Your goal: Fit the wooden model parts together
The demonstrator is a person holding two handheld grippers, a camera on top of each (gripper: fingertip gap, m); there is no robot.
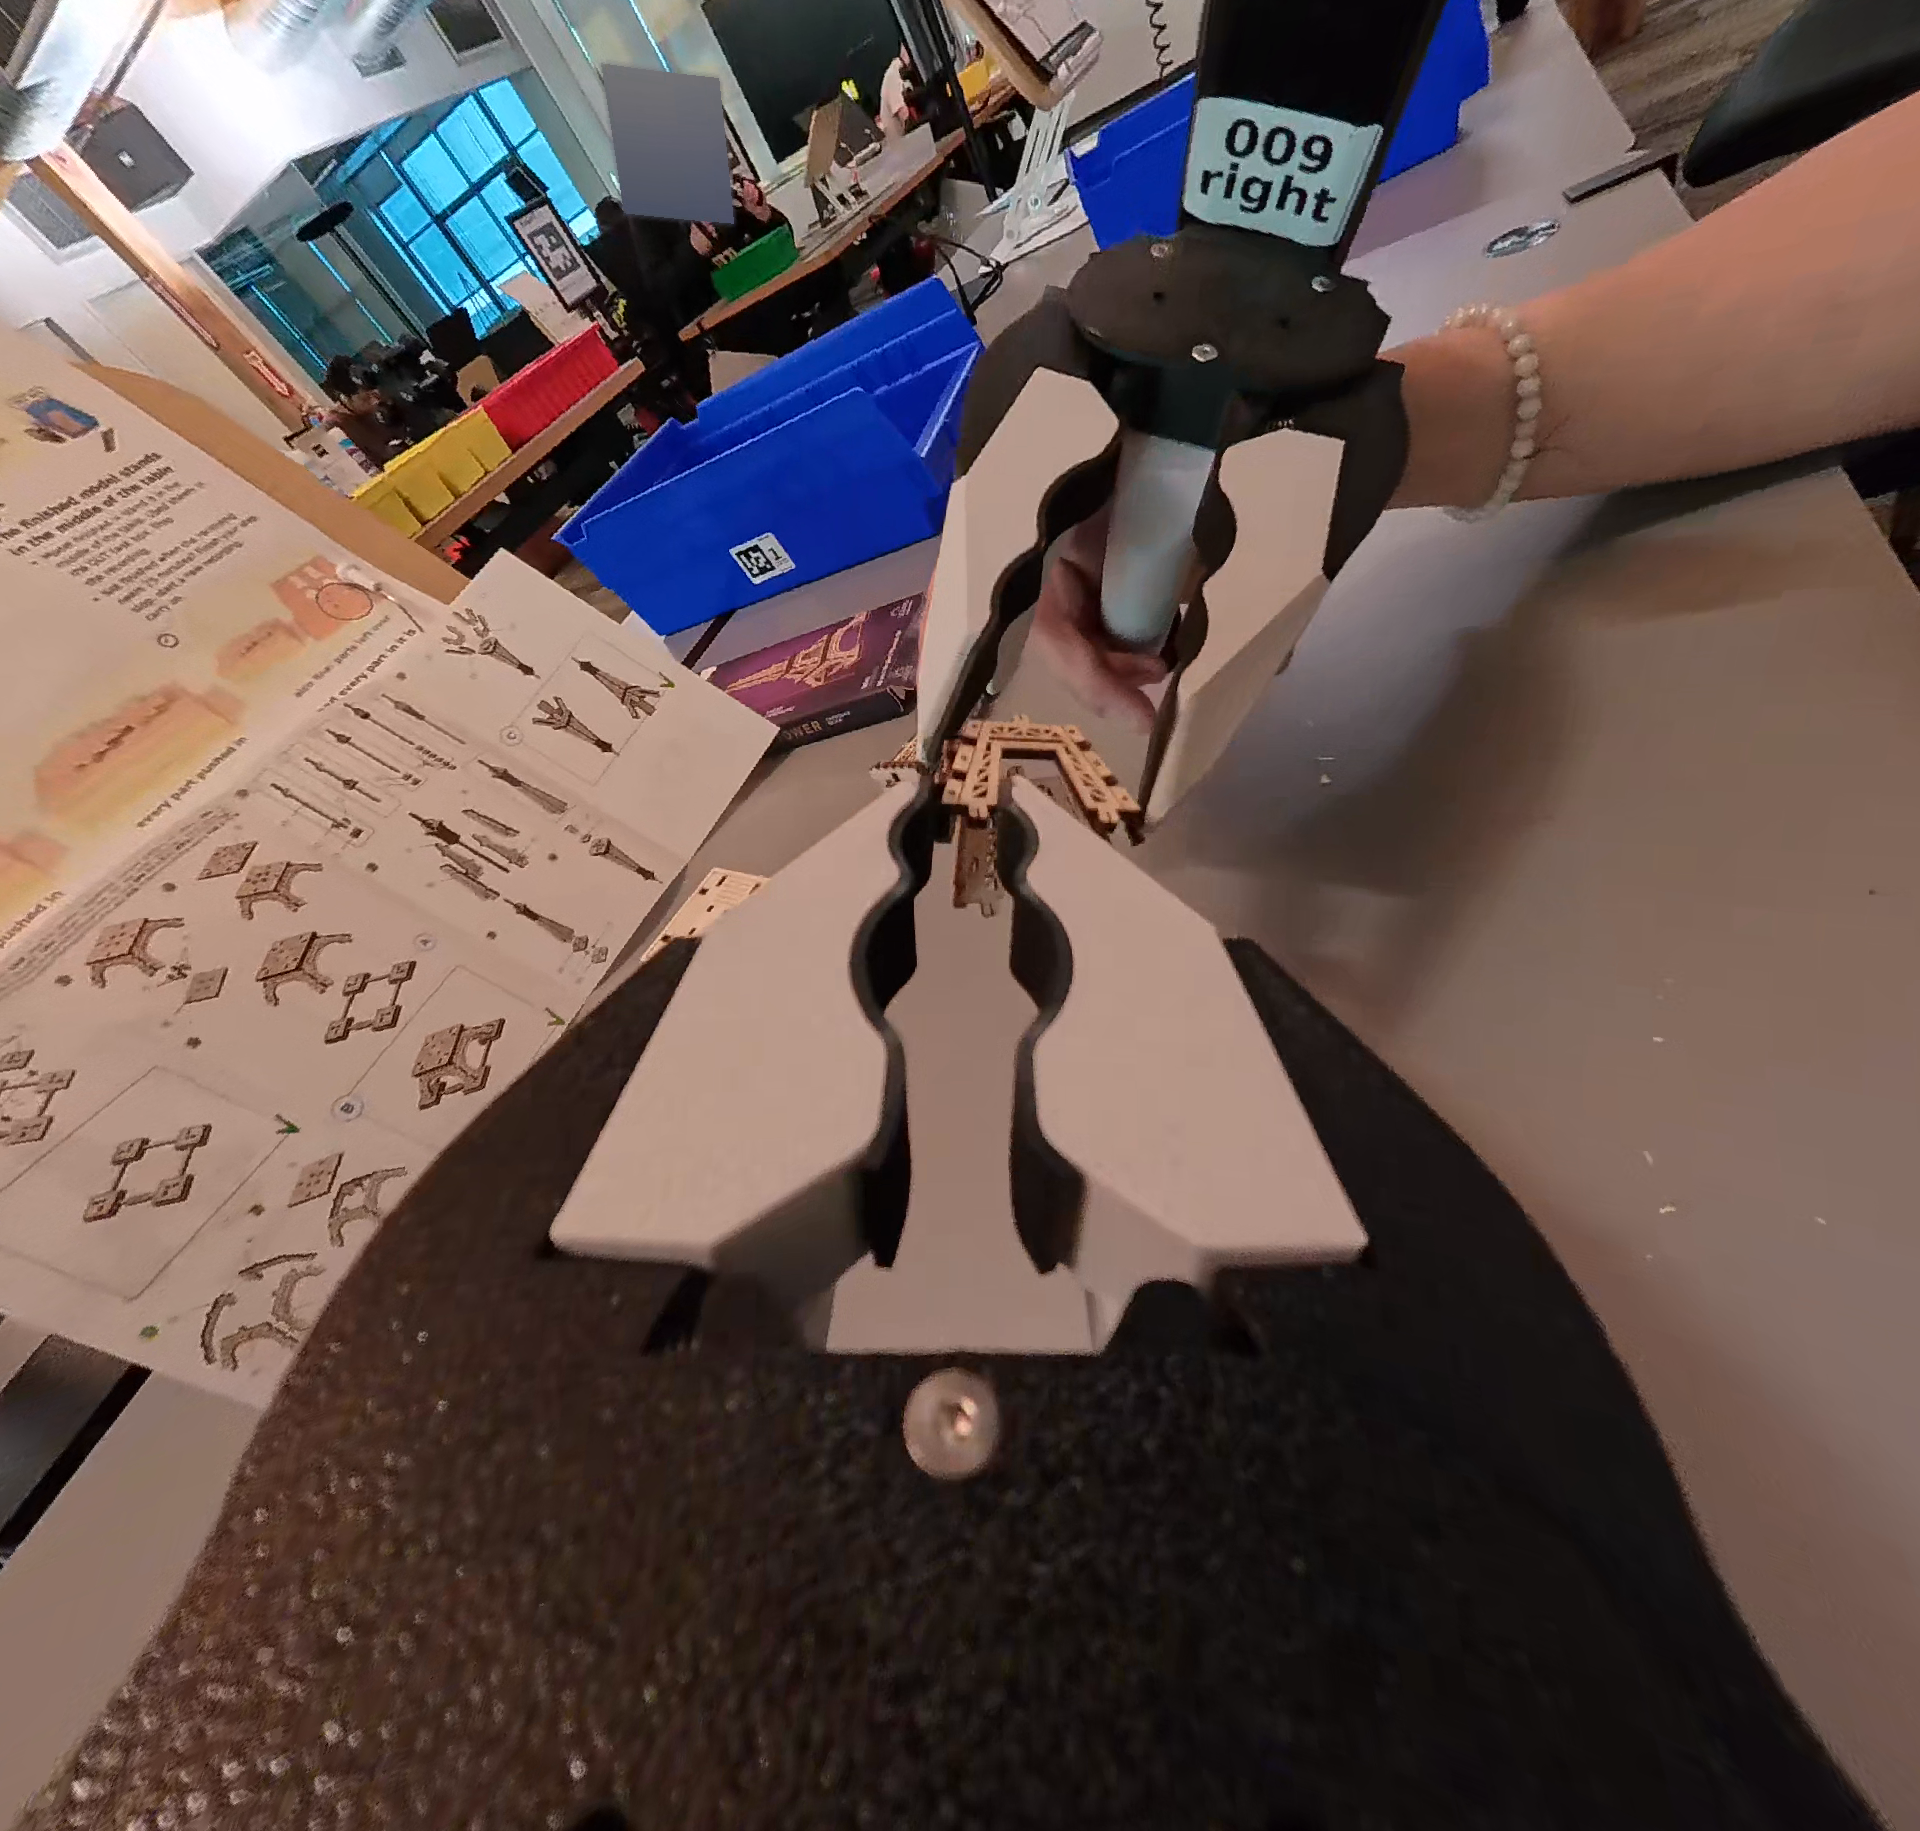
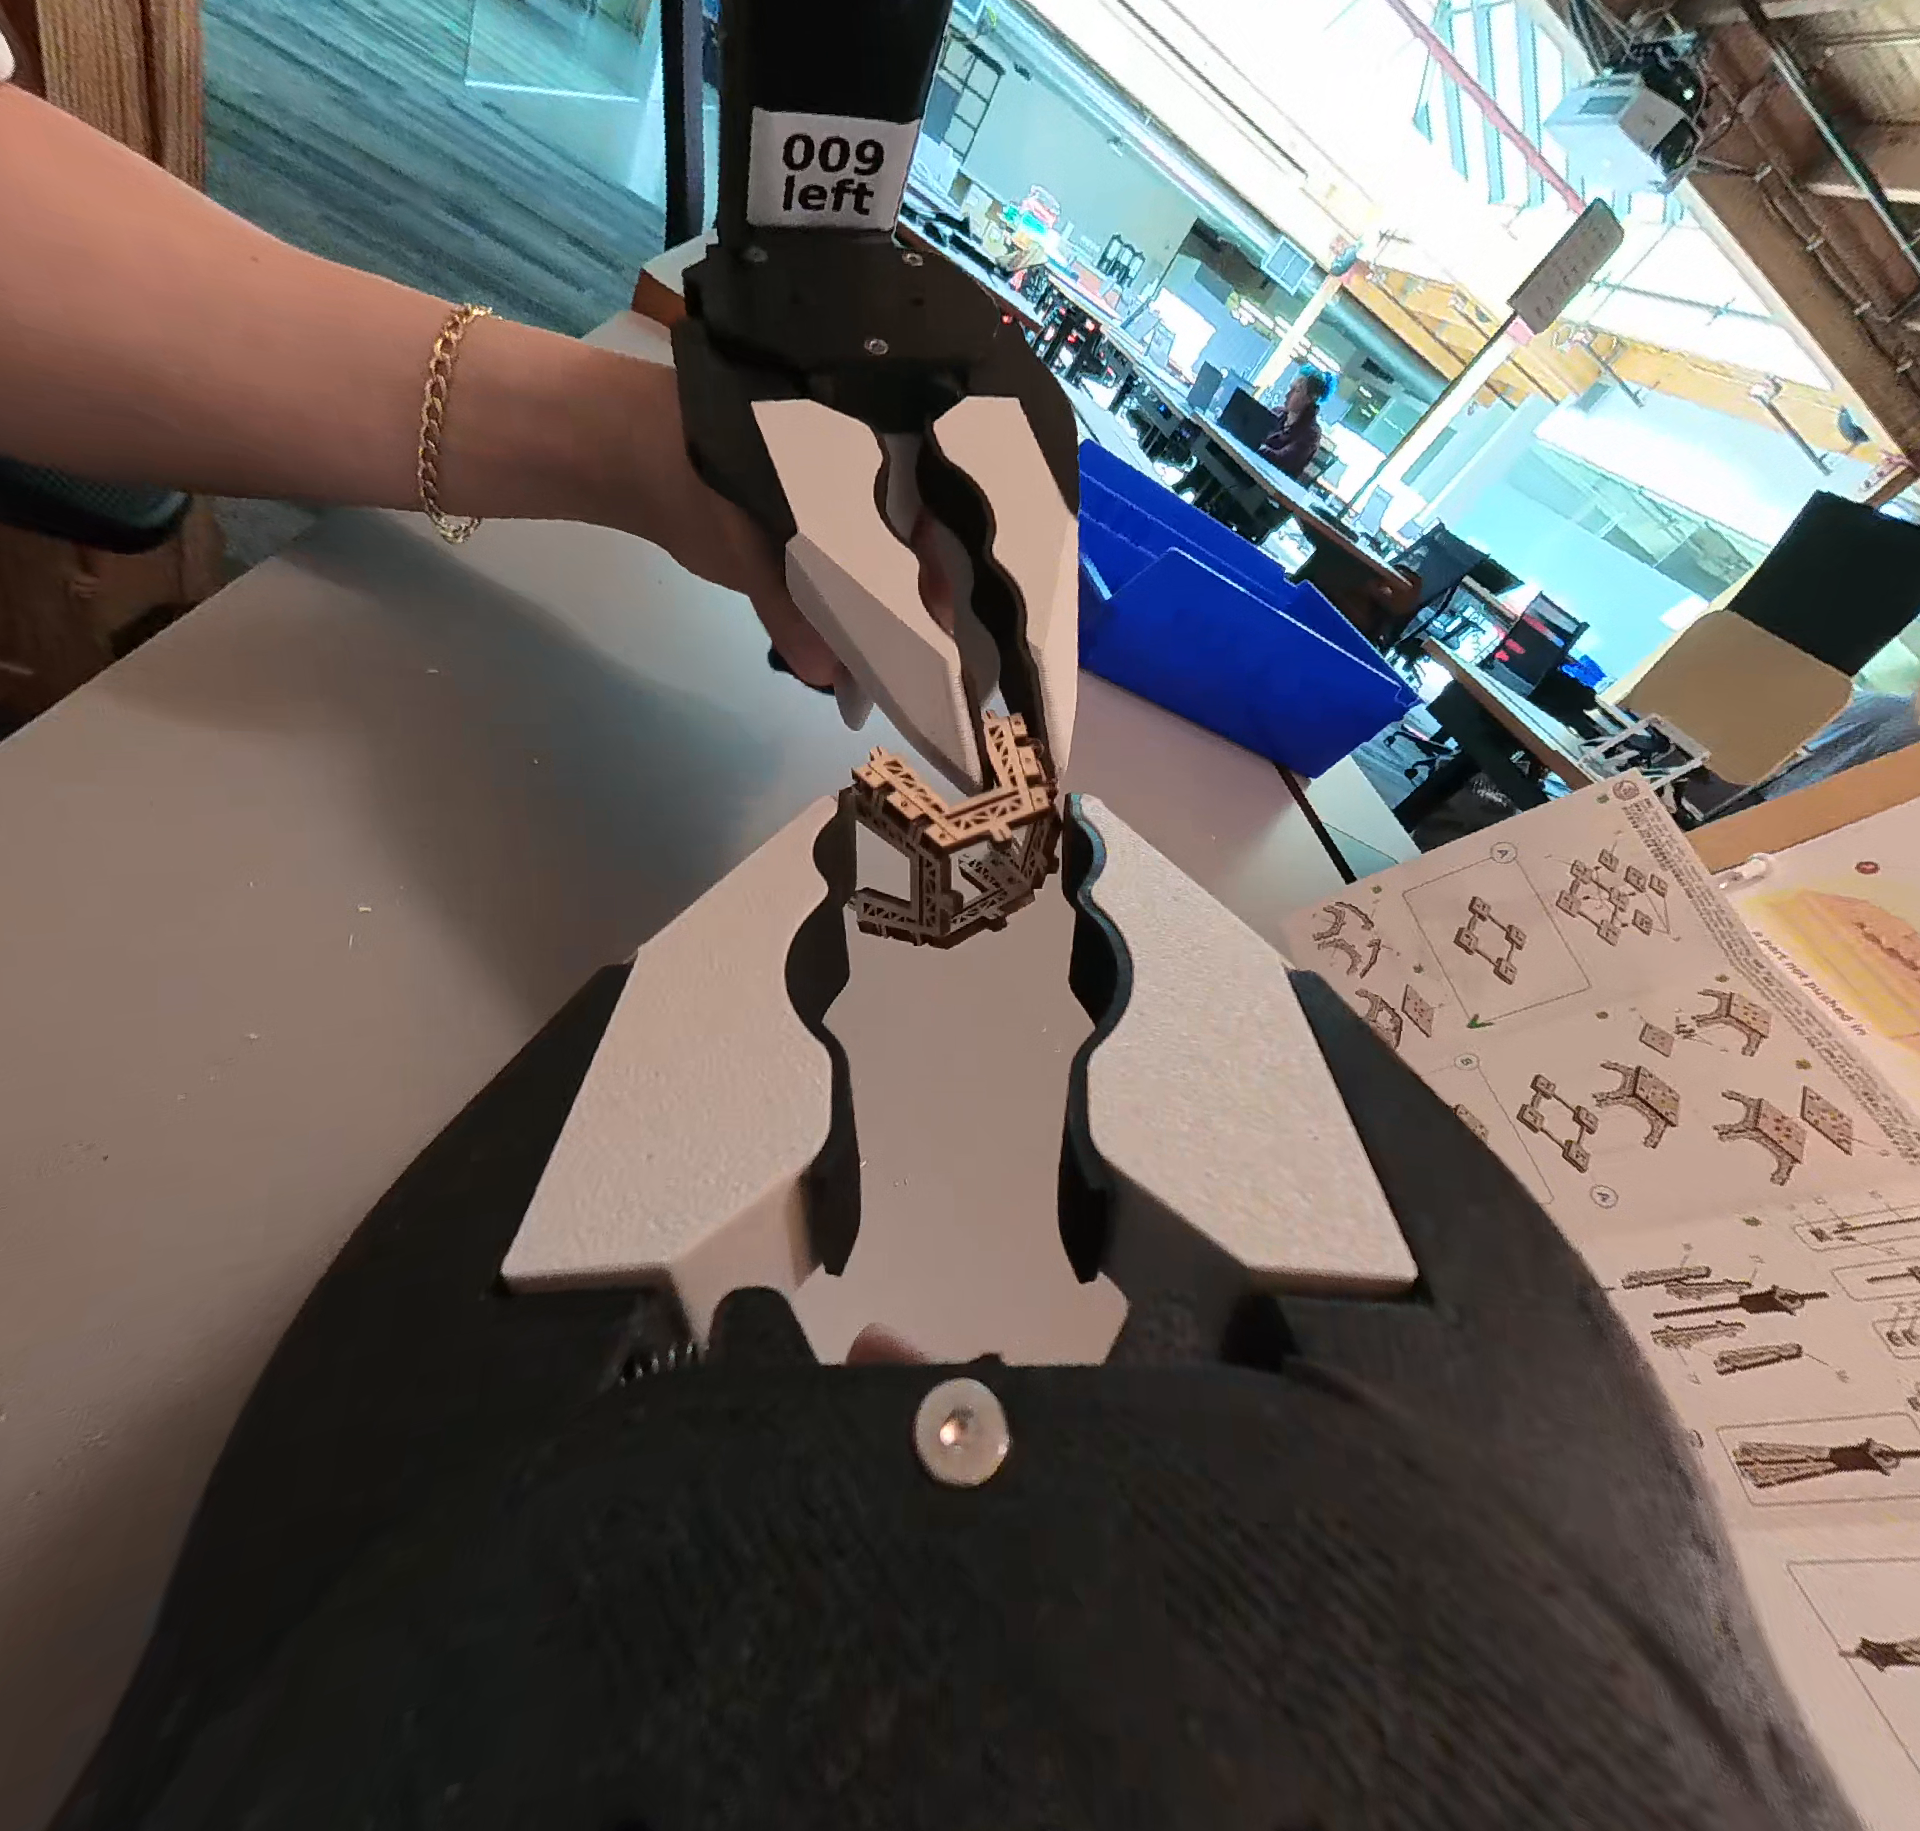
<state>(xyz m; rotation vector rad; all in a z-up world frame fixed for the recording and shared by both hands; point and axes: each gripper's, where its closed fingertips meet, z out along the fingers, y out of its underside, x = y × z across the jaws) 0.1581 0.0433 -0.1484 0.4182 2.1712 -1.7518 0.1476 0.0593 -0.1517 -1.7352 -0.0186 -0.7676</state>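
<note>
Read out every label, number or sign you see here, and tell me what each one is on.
I don't quote writing; these things bear it.
Right gripper: white label on its black body, legible.
Left gripper: white tag on its black body, legible.
Instruction sheet: print mostly too small.
Dark purple box: lettering partly hidden.
Blue bin: sticker with a square code.
Hanging sign: too small.
</note>
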